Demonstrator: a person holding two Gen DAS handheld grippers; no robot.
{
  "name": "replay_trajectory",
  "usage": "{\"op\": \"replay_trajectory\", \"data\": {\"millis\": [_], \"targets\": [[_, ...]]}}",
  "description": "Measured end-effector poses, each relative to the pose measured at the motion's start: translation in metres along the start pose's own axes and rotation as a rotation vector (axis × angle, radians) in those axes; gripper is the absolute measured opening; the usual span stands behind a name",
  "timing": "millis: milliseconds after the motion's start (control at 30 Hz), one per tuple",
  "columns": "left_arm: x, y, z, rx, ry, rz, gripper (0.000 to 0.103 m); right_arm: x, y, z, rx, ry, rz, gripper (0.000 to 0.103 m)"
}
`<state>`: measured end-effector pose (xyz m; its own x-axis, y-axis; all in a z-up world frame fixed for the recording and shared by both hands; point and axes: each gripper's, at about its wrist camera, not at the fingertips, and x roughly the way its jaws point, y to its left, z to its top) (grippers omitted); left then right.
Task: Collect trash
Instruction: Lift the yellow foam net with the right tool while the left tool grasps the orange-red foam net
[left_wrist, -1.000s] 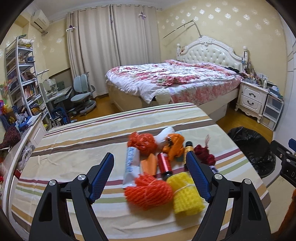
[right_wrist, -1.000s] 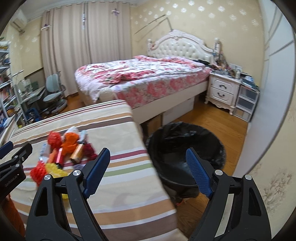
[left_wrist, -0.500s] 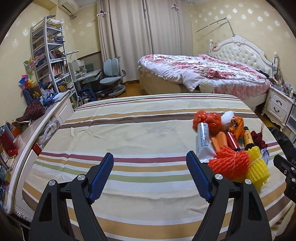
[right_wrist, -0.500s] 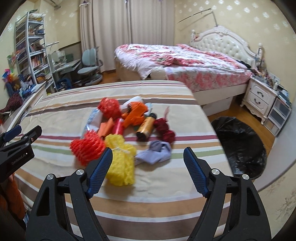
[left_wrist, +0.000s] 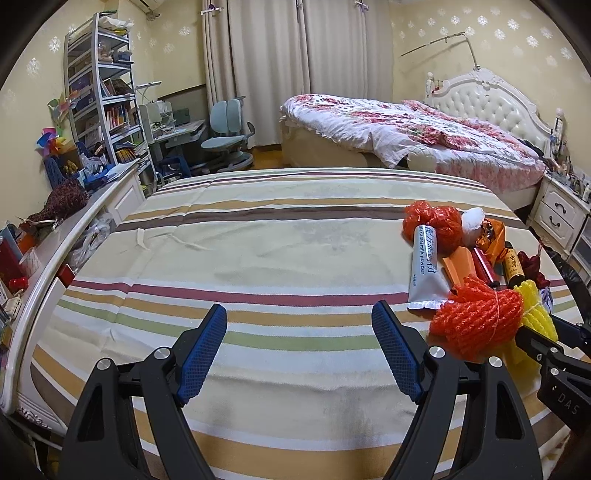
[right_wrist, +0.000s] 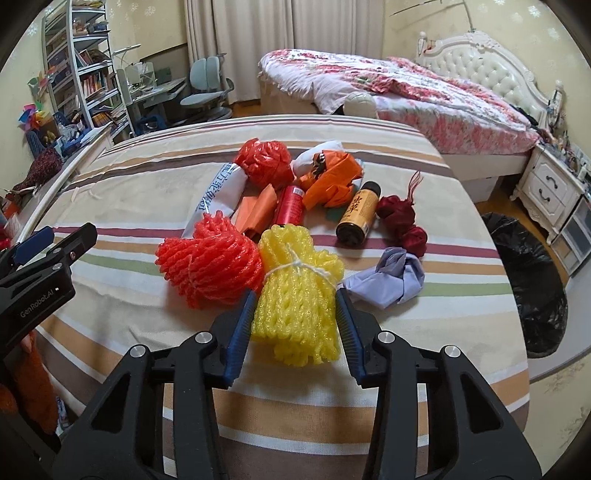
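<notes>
Since half a second earlier the right claw (right_wrist: 295, 306) had closed in, pinching the yellow foam net (right_wrist: 297, 291); the left claw (left_wrist: 299, 332) hung spread. Next, probably: carry it to the bin bag (right_wrist: 528, 280).

Black bin bag (right_wrist: 528, 280) — cut off by the striped table's (right_wrist: 369, 387) edge

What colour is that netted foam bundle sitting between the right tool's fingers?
Bright yellow, tied with white string: the foam net bundle shows best in the right wrist view.
</notes>
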<state>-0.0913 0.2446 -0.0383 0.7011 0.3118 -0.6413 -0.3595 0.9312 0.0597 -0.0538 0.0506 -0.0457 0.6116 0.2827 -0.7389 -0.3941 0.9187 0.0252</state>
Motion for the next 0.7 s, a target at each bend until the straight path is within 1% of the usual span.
{"op": "replay_trajectory", "data": {"millis": [100, 400, 567, 700], "targets": [[0.001, -0.002, -0.001, 0.0, -0.001, -0.006, 0.078, -0.003, 0.004, 0.001, -0.02, -0.023, -0.017, 0.038], [-0.009, -0.016, 0.002, 0.008, -0.018, -0.031, 0.078, -0.027, -0.002, 0.006, -0.029, -0.099, -0.054, 0.038], [-0.015, -0.035, 0.002, 0.029, -0.024, -0.063, 0.079, -0.043, -0.018, 0.008, -0.004, -0.14, -0.085, 0.038], [-0.019, -0.055, 0.001, 0.057, -0.033, -0.091, 0.08, -0.051, -0.039, 0.006, 0.037, -0.159, -0.11, 0.038]]}}
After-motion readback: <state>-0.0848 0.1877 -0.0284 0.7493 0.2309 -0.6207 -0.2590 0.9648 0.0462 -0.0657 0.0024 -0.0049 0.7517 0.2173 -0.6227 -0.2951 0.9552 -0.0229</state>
